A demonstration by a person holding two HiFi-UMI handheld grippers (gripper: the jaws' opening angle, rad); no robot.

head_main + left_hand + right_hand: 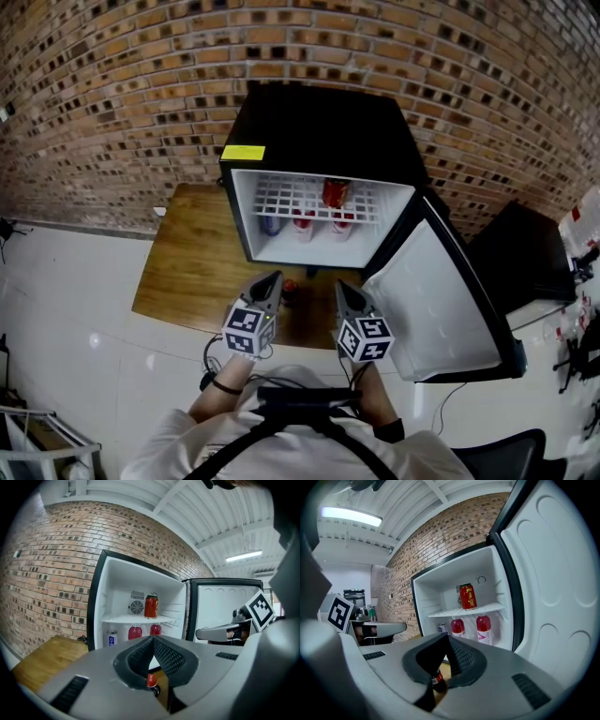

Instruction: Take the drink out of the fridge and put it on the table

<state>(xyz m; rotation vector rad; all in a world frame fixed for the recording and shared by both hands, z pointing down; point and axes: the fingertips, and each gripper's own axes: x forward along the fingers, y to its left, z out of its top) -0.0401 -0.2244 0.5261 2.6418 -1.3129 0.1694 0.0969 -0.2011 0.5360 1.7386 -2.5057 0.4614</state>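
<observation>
A small dark bottle with a red cap point(290, 291) stands on the wooden table point(192, 267) in front of the open black fridge point(319, 131). My left gripper point(275, 282) is just left of the bottle, shut with nothing between its jaws. In the left gripper view the bottle point(151, 681) shows below the closed jaws, beyond them. My right gripper point(342, 290) hovers a little to the bottle's right, also shut and empty. In the right gripper view the bottle point(437, 680) appears under the meeting pads point(457, 660).
Inside the fridge a red can point(336, 192) stands on the wire shelf, with two red bottles point(303, 223) and a blue can point(271, 223) below. The fridge door point(441, 300) hangs wide open at the right. A brick wall is behind.
</observation>
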